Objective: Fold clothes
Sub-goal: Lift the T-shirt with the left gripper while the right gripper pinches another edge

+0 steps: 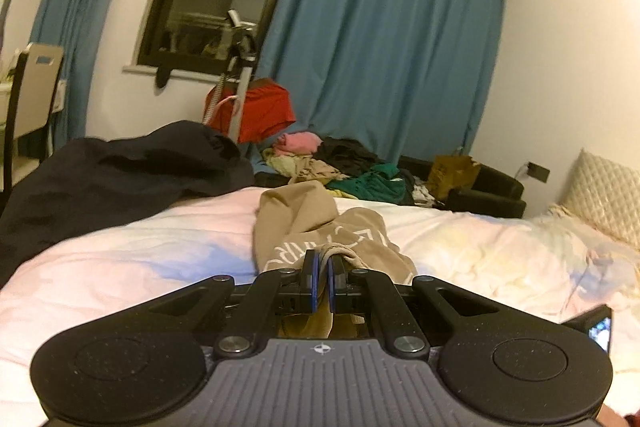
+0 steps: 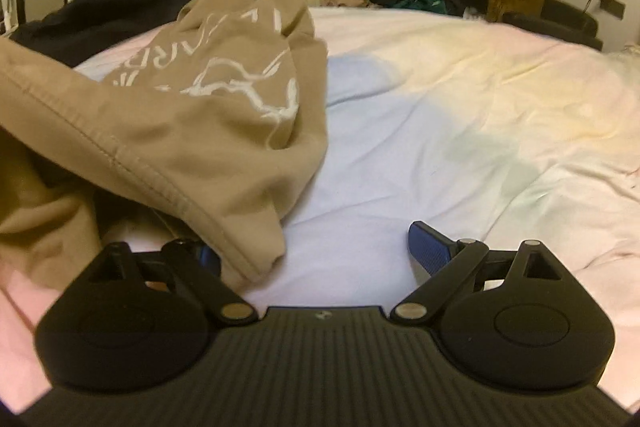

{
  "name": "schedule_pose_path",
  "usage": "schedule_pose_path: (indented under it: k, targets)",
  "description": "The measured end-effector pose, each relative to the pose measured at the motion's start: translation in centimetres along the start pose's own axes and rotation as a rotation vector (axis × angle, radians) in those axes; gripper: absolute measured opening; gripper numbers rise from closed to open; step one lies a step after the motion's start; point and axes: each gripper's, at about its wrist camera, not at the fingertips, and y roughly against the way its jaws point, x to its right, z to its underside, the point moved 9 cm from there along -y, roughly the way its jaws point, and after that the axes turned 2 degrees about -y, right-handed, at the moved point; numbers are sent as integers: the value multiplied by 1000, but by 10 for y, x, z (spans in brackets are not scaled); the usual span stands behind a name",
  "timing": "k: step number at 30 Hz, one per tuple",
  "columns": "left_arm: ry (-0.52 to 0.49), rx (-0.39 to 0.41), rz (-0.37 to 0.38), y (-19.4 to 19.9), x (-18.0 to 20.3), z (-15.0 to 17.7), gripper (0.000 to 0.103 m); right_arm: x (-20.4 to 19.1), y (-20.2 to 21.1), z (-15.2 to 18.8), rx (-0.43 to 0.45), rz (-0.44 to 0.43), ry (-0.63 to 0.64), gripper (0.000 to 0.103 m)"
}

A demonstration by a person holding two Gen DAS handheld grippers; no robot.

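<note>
On bed [image 2: 440, 107], tan garment [image 2: 224, 115], blue curtains [image 1: 380, 47]

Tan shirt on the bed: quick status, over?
Left gripper shut on tan shirt, hem pinched. Right gripper open, jaws wide, hem draped over one finger. Dark garment heaped beyond; bedspread otherwise bare.

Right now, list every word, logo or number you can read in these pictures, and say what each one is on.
"ARR": white letters on the tan garment, part of a longer word lost in its folds; the rest is unreadable.
White line drawing below the letters: a picture, not text.
Small round mark on the right gripper body: too small to read.
Phone screen: blurred.
</note>
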Motion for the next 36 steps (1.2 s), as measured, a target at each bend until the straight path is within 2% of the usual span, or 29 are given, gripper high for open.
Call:
schedule_pose_path:
  k: [2, 7, 10, 13, 16, 17, 18, 20, 22, 23, 26, 32, 34, 36]
  targets:
    - [7, -4, -25, -1, -5, 1, 5, 14, 17, -10, 82, 31, -49, 93]
    - [-16, -17, -52, -5, -6, 4, 5, 45, 69, -48, 356, 68, -174, 93]
    - [-39, -12, -37, -5, 2, 4, 5, 55, 84, -60, 447, 108, -192, 93]
    - [-54, -6, -34, -3, 9, 5, 5, 57, 75, -57, 417, 126, -188, 93]
    - [-45, -6, -37, -3, 9, 5, 5, 57, 53, -42, 272, 69, -188, 92]
    - [-45, -6, -40, -3, 9, 5, 5, 53, 43, -35, 209, 36, -191, 85]
    - [-48, -5, -41, -3, 8, 4, 5, 50, 32, -29, 150, -4, -196, 67]
    - [-54, -3, -43, -2, 6, 2, 5, 40, 18, -16, 58, -75, -201, 51]
    - [-58, -5, -46, -3, 3, 2, 5, 30, 14, -12, 23, -127, -199, 37]
    - [-59, -11, -49, -3, 2, 3, 5, 26, 16, -12, 25, -146, -190, 24]
    - [-65, -42, -68, -9, -4, 7, 6, 19, 35, -17, 92, -162, -151, 16]
    - [-75, -156, -149, -27, -29, 27, 14, 8, 64, -42, 237, -228, -132, 14]
    - [-72, -203, -168, -32, -38, 34, 21, 7, 71, -46, 263, -246, -123, 14]
    - [-67, -240, -184, -33, -47, 40, 37, 8, 74, -48, 269, -259, -124, 14]
